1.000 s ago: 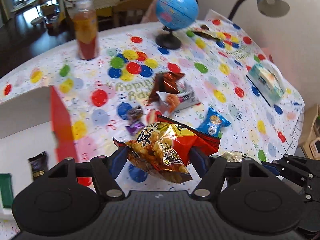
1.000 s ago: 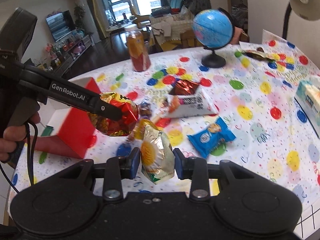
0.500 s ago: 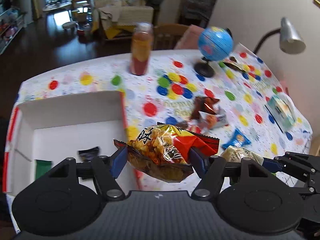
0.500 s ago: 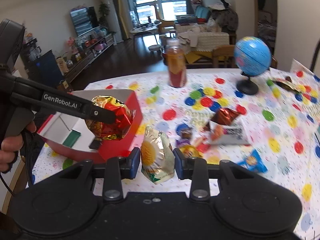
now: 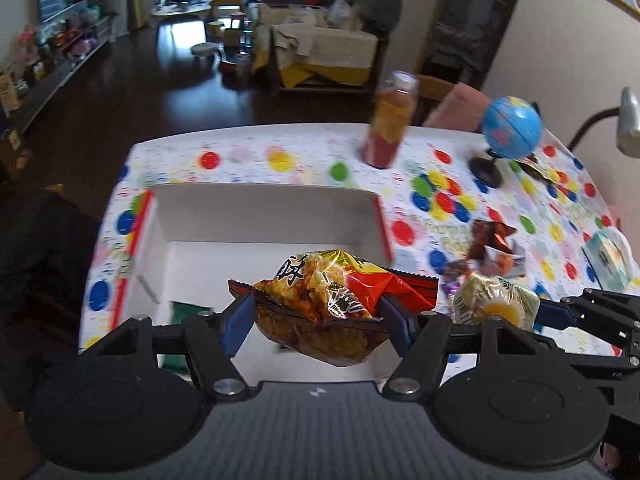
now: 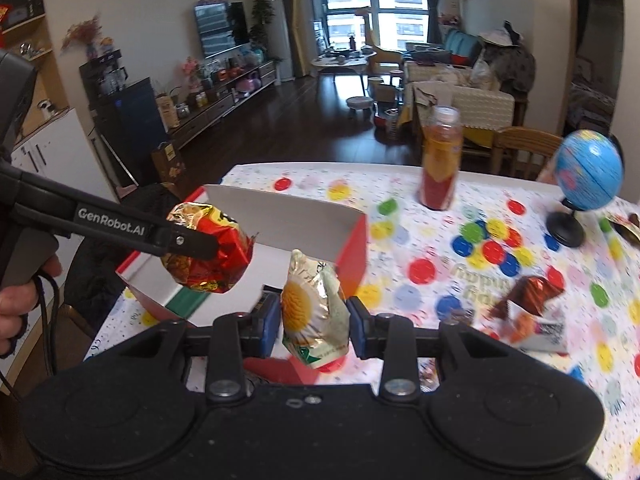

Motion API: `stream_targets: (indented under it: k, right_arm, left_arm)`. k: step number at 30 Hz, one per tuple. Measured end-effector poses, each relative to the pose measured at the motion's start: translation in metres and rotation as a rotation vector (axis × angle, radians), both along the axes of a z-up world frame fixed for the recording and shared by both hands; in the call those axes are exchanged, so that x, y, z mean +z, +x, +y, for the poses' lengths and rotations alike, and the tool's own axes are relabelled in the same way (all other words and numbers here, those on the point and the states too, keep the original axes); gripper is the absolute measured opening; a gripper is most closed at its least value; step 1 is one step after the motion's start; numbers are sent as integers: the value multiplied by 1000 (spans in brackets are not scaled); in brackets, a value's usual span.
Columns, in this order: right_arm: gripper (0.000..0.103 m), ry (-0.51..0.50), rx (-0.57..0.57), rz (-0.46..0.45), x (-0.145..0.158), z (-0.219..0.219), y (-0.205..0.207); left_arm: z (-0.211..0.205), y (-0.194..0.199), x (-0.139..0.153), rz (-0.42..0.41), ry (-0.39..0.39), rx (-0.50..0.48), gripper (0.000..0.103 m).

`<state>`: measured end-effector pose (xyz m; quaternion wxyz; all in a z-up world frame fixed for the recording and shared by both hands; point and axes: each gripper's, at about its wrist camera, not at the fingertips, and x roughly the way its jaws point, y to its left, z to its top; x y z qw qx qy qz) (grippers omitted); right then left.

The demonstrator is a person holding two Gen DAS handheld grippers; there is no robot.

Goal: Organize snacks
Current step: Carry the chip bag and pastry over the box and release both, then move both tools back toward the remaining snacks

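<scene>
My left gripper [image 5: 316,316] is shut on a red and gold snack bag [image 5: 332,304], held in the air over the open white box with red sides [image 5: 264,212]. In the right wrist view that same left gripper [image 6: 200,240] and its red and gold bag [image 6: 212,256] hang above the box [image 6: 352,248]. My right gripper [image 6: 312,320] is shut on a pale green sunflower packet [image 6: 314,312], just right of the box's near corner. The left wrist view shows this packet [image 5: 496,304] at the right. A green packet [image 5: 184,312] lies inside the box.
Loose snacks [image 6: 528,312] lie on the dotted tablecloth [image 6: 460,240] to the right. A juice bottle [image 6: 440,160] and a blue globe [image 6: 588,176] stand at the far side. A tissue pack [image 5: 608,256] sits near the right edge. A hand [image 6: 16,304] grips the left handle.
Both grippers have carried their packets leftward from over the loose snacks to the box. The left bag now hangs over the box's inside. Both grips held.
</scene>
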<state>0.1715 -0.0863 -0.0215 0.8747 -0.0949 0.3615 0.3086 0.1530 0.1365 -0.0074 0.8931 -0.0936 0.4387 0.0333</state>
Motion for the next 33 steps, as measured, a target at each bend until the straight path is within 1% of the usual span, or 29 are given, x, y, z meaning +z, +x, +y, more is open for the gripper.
stream_targets:
  k: [10, 12, 13, 14, 16, 20, 23, 26, 29, 33]
  right_arm:
    - [34, -43, 37, 11, -17, 58, 11]
    - [34, -54, 37, 15, -23, 67, 14]
    - [34, -56, 37, 22, -27, 71, 17]
    - [34, -62, 36, 25, -31, 76, 19]
    - [34, -70, 30, 37, -38, 82, 24]
    - [34, -93, 24, 71, -59, 94, 35]
    - [34, -99, -1, 123, -78, 99, 44]
    - [35, -131, -13, 155, -94, 103, 47]
    - [35, -148, -11, 175, -103, 107, 47]
    - [36, -154, -1, 160, -104, 110, 44]
  left_arm:
    - [64, -10, -16, 28, 32, 109, 67]
    - [75, -9, -21, 40, 39, 128, 63]
    - [80, -9, -25, 46, 39, 135, 60]
    - [84, -8, -28, 51, 38, 140, 54]
    - [91, -4, -35, 62, 41, 148, 54]
    - [99, 8, -53, 96, 48, 159, 54]
    - [100, 12, -68, 126, 50, 161, 54]
    - [95, 13, -80, 150, 75, 145, 54]
    - [92, 12, -89, 168, 76, 140, 54]
    - [89, 12, -97, 182, 82, 139, 54]
